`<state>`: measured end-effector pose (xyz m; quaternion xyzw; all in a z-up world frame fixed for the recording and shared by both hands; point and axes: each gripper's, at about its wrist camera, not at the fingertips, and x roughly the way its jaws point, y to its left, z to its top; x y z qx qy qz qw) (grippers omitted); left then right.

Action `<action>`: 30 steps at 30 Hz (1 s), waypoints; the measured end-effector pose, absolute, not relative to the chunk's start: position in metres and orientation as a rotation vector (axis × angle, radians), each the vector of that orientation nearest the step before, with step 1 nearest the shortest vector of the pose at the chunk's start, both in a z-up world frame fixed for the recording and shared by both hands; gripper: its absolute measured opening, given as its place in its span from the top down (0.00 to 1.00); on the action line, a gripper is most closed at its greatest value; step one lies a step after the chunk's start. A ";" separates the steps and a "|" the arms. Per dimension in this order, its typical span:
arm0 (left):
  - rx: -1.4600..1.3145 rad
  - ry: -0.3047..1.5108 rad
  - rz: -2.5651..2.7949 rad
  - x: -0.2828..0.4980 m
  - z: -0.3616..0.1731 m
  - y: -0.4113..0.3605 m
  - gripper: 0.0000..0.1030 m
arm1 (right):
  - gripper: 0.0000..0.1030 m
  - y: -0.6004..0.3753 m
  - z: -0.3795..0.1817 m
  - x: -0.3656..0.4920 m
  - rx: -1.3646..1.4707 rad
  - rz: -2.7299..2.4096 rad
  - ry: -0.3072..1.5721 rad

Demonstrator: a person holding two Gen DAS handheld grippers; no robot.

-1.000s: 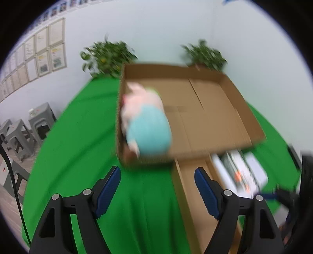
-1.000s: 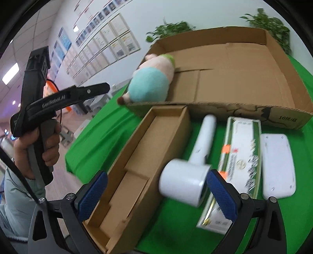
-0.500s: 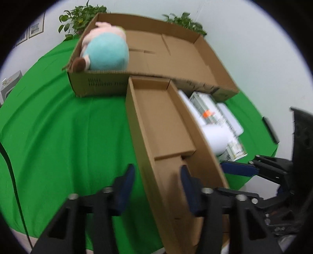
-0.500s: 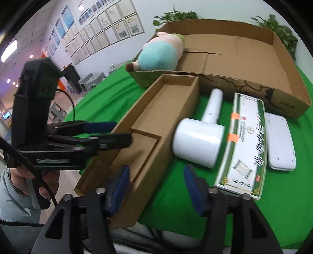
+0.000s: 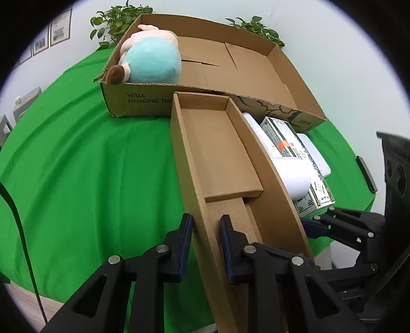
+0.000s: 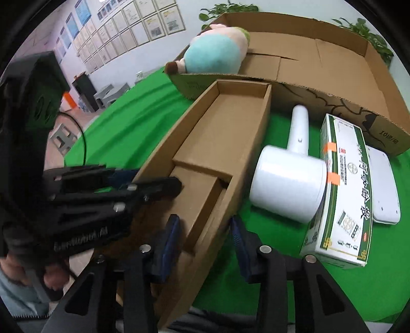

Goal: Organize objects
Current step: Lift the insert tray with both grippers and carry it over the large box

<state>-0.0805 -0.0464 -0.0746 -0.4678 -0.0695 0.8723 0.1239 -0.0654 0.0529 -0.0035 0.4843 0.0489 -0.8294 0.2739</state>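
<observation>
A long narrow cardboard box lies on the green table, its far end against a large open carton; the narrow box also shows in the right wrist view. My left gripper straddles the narrow box's left wall near its near end, its jaws close on it. My right gripper straddles the box's right wall, with a gap still showing. A teal and pink plush toy lies in the carton's left corner.
To the right of the narrow box lie a white hair dryer, a green-and-white package and a flat white device. The green cloth stretches to the left. Potted plants stand behind the carton.
Both grippers moved down to the near end of the narrow box and narrowed from wide open, one around each side wall. The box has not moved.
</observation>
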 end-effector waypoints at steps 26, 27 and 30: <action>-0.830 -0.123 2.825 -0.072 0.043 -0.017 0.84 | 0.71 0.087 0.108 -0.047 0.757 -2.517 0.086; -0.804 -0.111 2.828 -0.075 0.048 -0.015 0.84 | 0.71 0.091 0.115 -0.048 0.747 -2.532 0.080; -0.737 -0.084 2.828 -0.090 0.064 -0.005 0.85 | 0.72 0.100 0.134 -0.058 0.687 -2.586 0.063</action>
